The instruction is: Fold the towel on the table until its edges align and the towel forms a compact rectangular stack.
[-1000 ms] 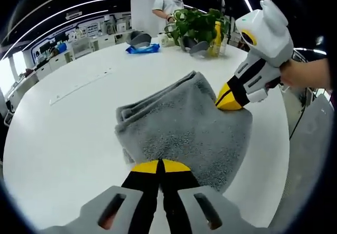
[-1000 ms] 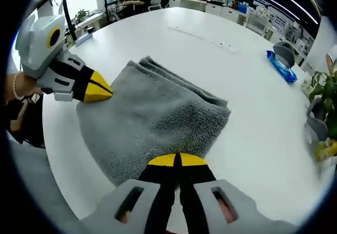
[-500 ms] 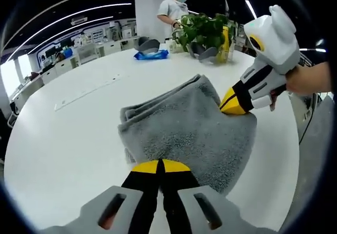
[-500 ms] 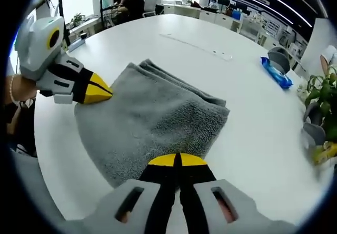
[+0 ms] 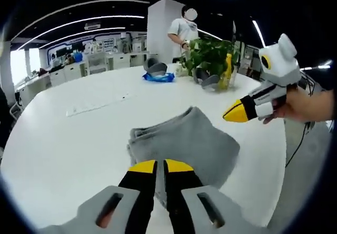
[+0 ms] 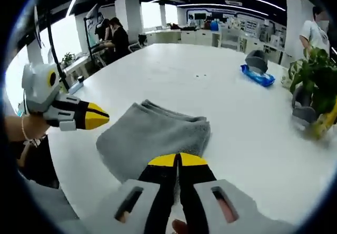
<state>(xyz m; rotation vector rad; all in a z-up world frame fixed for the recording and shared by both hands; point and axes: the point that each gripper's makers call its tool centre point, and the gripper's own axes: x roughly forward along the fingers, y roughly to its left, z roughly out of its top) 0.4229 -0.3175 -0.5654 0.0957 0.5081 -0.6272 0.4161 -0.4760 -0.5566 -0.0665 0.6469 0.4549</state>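
Both grippers hover clear of the cloth, jaws pressed together and holding nothing: the left gripper (image 5: 159, 165) and right gripper (image 6: 178, 159). The grey towel (image 6: 152, 138) lies folded into a compact stack on the white table (image 6: 210, 94), between them.

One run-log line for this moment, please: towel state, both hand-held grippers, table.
towel: folded grey stack, flat on white table | left hand-held gripper: shut, off towel | right hand-held gripper: shut, off towel
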